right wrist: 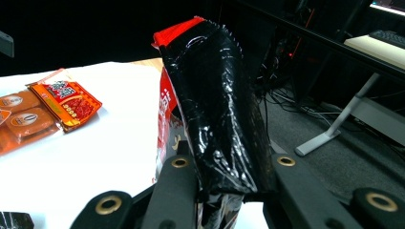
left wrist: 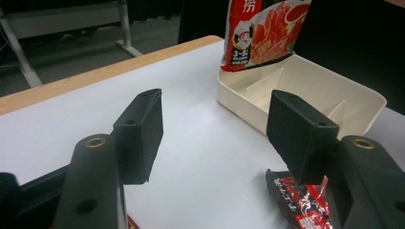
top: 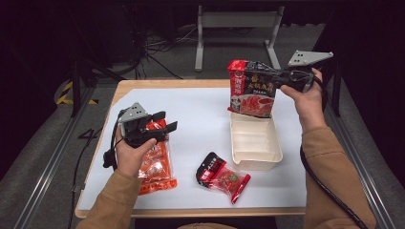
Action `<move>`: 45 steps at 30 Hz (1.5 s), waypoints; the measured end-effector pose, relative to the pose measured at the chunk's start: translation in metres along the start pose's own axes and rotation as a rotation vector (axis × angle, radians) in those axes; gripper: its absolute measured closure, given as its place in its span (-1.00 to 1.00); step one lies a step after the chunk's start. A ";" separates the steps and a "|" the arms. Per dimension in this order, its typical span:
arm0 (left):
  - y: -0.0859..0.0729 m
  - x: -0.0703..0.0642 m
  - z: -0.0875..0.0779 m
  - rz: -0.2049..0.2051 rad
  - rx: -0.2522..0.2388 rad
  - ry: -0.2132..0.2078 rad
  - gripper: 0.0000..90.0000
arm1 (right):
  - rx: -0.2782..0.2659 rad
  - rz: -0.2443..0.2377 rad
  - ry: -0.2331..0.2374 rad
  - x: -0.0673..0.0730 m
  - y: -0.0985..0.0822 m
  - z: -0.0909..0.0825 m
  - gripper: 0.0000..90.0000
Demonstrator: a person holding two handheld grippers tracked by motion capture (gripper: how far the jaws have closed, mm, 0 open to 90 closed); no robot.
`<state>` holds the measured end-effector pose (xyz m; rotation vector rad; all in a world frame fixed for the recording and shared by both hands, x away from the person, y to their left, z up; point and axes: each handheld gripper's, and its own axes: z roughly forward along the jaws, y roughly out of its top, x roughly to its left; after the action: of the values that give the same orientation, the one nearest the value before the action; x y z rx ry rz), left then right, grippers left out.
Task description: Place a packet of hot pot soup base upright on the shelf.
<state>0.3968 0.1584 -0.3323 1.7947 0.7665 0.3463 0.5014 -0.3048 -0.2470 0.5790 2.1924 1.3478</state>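
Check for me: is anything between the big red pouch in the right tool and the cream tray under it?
Nothing visible. The red pouch, clamped in the right tool, hangs upright over the far end of the cream tray, whose compartments look empty; the other packets lie off to the side.

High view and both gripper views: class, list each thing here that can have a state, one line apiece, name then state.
Red-and-black sauce packet: upright, clamped, lower edge over the tray's far end.
Right gripper: shut on the packet.
Left gripper: open, nothing between its jaws.
Cream tray: upright on the table, its dividers showing, nothing lying inside.
Orange snack bag: flat on the table.
Small red-and-black pouch: flat on the table.
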 end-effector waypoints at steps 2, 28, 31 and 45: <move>0.000 0.000 0.000 -0.001 0.000 0.003 -0.15 | 0.001 -0.003 0.003 -0.001 -0.003 0.001 0.76; -0.004 0.005 -0.001 -0.013 0.005 0.009 -0.19 | 0.035 -0.009 0.049 -0.001 -0.039 0.018 0.71; -0.005 0.005 -0.001 -0.012 0.008 0.011 -0.19 | 0.048 0.000 0.051 -0.001 -0.044 0.020 0.71; -0.008 0.007 0.001 -0.016 0.021 0.004 -0.26 | 0.058 0.096 0.041 -0.003 -0.071 0.015 0.68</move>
<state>0.3999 0.1634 -0.3405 1.8071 0.7898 0.3323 0.5058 -0.3260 -0.3163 0.6916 2.2689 1.3600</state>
